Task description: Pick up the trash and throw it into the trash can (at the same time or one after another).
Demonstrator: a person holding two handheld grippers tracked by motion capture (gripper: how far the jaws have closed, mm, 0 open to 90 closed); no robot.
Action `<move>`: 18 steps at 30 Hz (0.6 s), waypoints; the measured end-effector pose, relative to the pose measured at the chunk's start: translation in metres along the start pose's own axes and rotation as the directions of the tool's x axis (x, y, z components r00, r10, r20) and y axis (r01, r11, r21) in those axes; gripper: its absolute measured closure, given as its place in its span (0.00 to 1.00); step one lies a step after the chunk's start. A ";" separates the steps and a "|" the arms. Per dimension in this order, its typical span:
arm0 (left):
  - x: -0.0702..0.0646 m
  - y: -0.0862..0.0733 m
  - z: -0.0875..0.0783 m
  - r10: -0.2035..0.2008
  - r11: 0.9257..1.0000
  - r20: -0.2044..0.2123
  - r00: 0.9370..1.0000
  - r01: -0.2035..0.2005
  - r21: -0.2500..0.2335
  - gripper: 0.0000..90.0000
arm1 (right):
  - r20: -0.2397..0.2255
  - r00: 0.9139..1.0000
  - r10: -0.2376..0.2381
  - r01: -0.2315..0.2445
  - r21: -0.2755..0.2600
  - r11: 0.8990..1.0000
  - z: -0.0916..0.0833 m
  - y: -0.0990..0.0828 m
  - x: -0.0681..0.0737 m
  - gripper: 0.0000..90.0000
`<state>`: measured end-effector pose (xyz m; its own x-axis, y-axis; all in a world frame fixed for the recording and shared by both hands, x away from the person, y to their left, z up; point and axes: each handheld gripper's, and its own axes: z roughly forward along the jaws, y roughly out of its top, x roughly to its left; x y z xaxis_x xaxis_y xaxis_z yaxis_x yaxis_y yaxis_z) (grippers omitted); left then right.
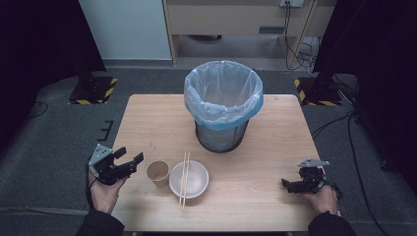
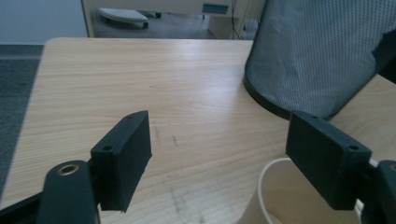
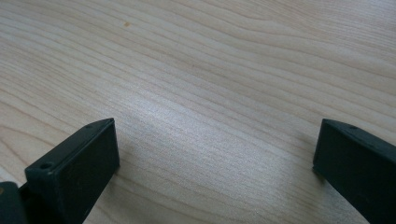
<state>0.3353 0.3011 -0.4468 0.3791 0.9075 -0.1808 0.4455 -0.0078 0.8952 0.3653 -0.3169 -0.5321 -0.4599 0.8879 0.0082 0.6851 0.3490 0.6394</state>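
The left hand-held gripper (image 1: 132,161), jaws released, sits at nine o'clock of the light, crushable paper cup (image 1: 158,173); grip its rim gently.

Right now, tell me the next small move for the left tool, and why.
Probably ease the left tool toward the paper cup and straddle its rim. Its jaws stand open, nothing between them, with the cup just beside them and the lined bin waiting behind.

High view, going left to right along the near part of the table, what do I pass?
left gripper → paper cup → white bowl with chopsticks laid across it → right gripper. The lined waste bin stands farther back, so it is left out of the row.
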 end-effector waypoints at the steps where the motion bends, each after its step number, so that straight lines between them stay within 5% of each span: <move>1: -0.002 0.000 0.002 0.008 1.000 0.004 1.000 -0.008 0.008 0.26 | 0.001 1.000 -0.001 0.001 0.003 1.000 0.000 0.000 0.000 0.00; 10: -0.013 -0.009 0.028 0.070 0.987 0.040 0.997 -0.076 0.145 0.37 | -0.002 1.000 0.003 -0.003 0.007 1.000 0.000 0.001 0.001 0.00; 18: -0.014 -0.014 0.031 0.059 0.975 0.069 0.996 -0.072 0.212 0.51 | 0.000 1.000 -0.003 0.003 0.007 1.000 0.000 0.001 0.001 0.00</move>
<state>0.3489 0.2757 -0.4696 0.4595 0.8745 -0.1554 0.5789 -0.1622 0.7991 0.3651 -0.3158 -0.5316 -0.4620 0.8869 0.0059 0.6877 0.3540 0.6338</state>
